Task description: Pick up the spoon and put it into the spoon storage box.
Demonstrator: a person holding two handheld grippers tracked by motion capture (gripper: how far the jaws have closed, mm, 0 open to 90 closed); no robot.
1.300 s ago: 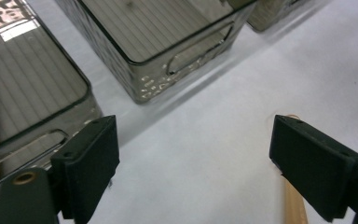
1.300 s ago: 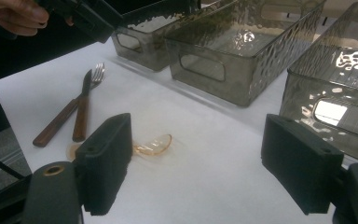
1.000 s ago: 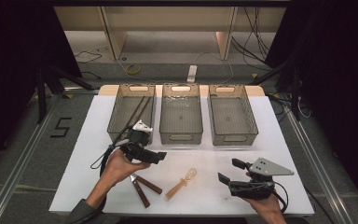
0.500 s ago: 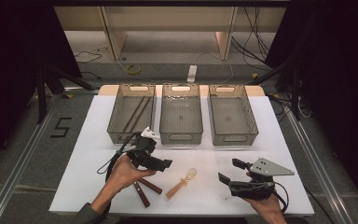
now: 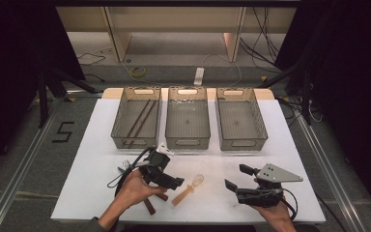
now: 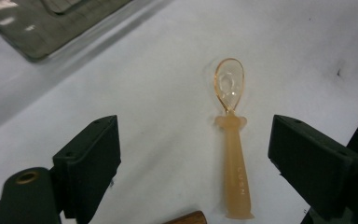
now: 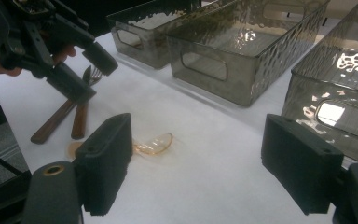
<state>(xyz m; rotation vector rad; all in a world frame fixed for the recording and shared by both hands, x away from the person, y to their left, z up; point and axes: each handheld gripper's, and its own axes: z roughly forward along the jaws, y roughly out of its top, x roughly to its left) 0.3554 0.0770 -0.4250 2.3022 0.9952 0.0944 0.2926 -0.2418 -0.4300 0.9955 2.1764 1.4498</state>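
On the white table (image 5: pixel 92 159) we see three clear bins: the left bin (image 5: pixel 136 121) holds dark chopsticks (image 5: pixel 140 118), the middle bin (image 5: pixel 187 118) and right bin (image 5: pixel 236 118) hold nothing. Our left gripper (image 6: pixel 196 158) hangs spread wide over the orange spoon (image 6: pixel 233 154) lying flat; our right gripper (image 7: pixel 196 163) also gapes, holding nothing.

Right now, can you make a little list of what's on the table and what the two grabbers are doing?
table: white top
bins: three clear bins in a row
left bin: holds dark chopsticks
spoon: orange, see-through, lying flat
wooden-handled cutlery: beside the spoon, one piece a fork
left gripper: open, jaws either side of the spoon, not touching it
right gripper: open, holds nothing
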